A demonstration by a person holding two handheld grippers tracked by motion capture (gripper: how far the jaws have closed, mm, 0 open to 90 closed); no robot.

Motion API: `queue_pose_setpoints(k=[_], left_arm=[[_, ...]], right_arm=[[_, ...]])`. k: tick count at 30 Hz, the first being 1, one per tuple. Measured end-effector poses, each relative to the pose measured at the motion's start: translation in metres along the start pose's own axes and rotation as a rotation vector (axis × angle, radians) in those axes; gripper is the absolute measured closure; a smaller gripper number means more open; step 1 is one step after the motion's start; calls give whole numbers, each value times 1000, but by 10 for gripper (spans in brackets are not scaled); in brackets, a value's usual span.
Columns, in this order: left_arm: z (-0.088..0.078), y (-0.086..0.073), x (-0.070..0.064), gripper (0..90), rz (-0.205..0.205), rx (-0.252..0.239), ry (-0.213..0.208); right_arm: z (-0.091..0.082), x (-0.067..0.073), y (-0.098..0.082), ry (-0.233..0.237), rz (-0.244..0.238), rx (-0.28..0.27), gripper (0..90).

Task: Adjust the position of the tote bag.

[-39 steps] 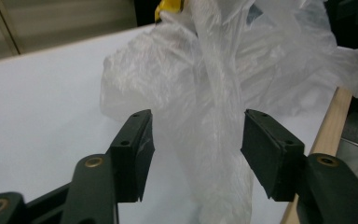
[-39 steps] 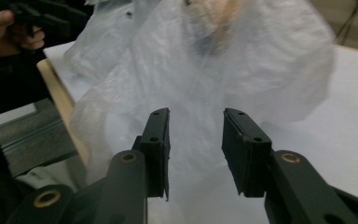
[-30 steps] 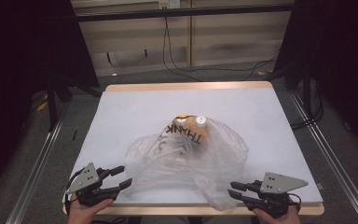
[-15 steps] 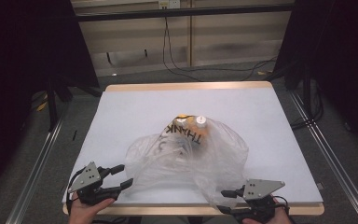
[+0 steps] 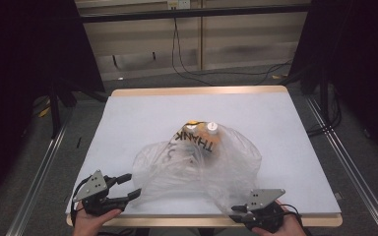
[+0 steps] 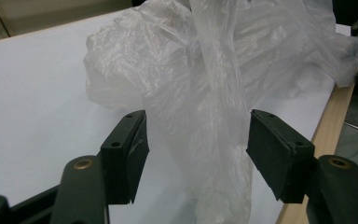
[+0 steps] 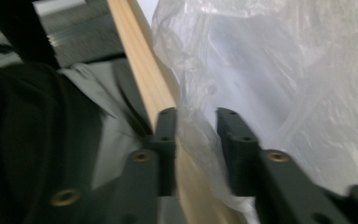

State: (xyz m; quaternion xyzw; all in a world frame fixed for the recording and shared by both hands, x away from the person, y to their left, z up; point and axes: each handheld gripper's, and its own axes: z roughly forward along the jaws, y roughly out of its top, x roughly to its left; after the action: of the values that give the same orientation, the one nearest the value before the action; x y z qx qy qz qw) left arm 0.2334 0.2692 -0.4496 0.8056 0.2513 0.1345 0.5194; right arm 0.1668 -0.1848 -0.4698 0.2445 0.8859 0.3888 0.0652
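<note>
The right gripper (image 7: 196, 135) has just narrowed its jaws around a fold of the clear plastic bag (image 5: 202, 167) at the worktop's (image 5: 142, 113) near edge, while the left gripper's (image 6: 193, 154) jaws have been opening around another strand, not pressing it. The bag lies mid-worktop with bottles (image 5: 207, 132) inside; both handles seem yet to be firmly gripped.

Clear plastic bag (image 5: 197, 167), lettered THANK, centre of white table (image 5: 142, 113); bottle (image 5: 210, 130) inside, upper part; left gripper (image 5: 128, 186) lower left; right gripper (image 5: 236, 212) lower right.
</note>
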Motion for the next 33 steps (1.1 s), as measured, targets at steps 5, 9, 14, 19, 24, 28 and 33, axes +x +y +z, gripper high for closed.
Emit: queue_pose_setpoints(k=[5, 9, 14, 19, 24, 28, 33], left_arm=[[3, -1, 0, 361, -9, 32, -11], [9, -4, -1, 380, -13, 79, -53], [16, -5, -3, 430, 19, 146, -81], [20, -6, -1, 554, 21, 205, -99], [11, -5, 2, 788, -24, 130, -90], [1, -3, 6, 801, -36, 75, -63], [-8, -4, 12, 801, -96, 10, -59]], right_arm=[[-3, -4, 0, -5, 12, -20, 889], [-9, -11, -1, -35, 38, -45, 900], [-19, -16, -4, -70, 65, -103, 900], [-19, -15, -2, -66, 59, -116, 900], [-21, -15, -2, -71, 65, -142, 900], [-25, -16, -1, -87, 63, -169, 900], [-32, -18, 1, -88, 78, -214, 900]])
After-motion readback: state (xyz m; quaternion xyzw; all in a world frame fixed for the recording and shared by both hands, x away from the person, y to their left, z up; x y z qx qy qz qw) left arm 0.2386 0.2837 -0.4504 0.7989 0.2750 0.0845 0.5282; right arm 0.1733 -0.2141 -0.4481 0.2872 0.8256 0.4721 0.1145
